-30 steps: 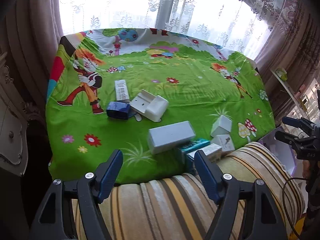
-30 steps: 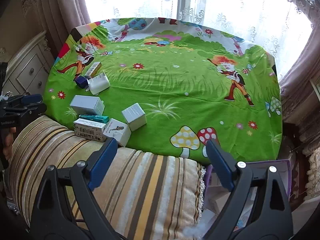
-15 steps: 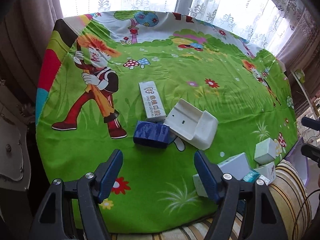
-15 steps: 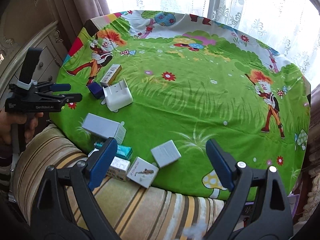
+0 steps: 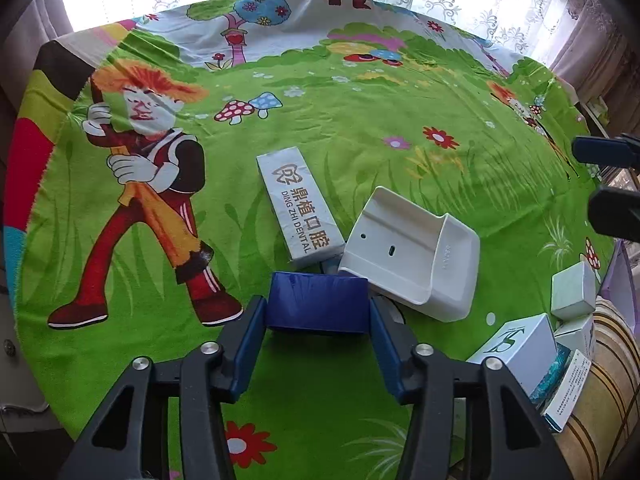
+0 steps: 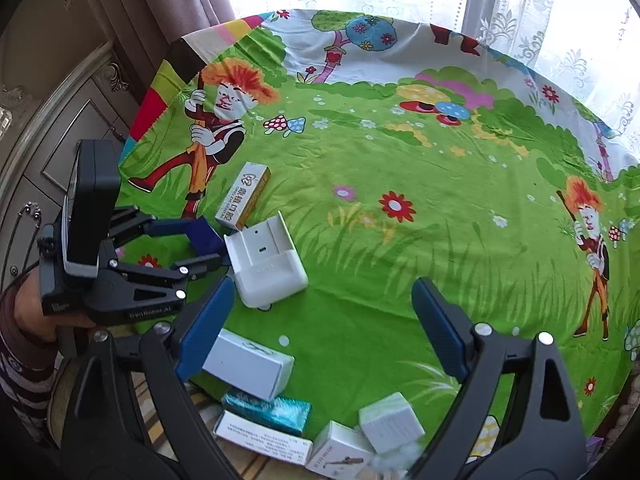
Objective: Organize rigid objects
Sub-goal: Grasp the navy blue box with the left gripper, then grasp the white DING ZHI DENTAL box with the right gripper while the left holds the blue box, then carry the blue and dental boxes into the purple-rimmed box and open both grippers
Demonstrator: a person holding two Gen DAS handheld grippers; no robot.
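On green cloth [image 5: 360, 140]: blue box [image 5: 318, 302] now framed by closing left gripper [image 5: 318, 320], pads touching; right gripper [image 6: 320, 332] held wide, empty; pickup begun.

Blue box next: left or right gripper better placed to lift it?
Left. The left gripper already has the blue box between its fingers, jaws closing and pads at its sides. The right gripper is wide open above bare tablecloth, nearer the white holder, with nothing between its fingers.

seven boxes [image 6: 248, 364], one white holder [image 6: 266, 266].
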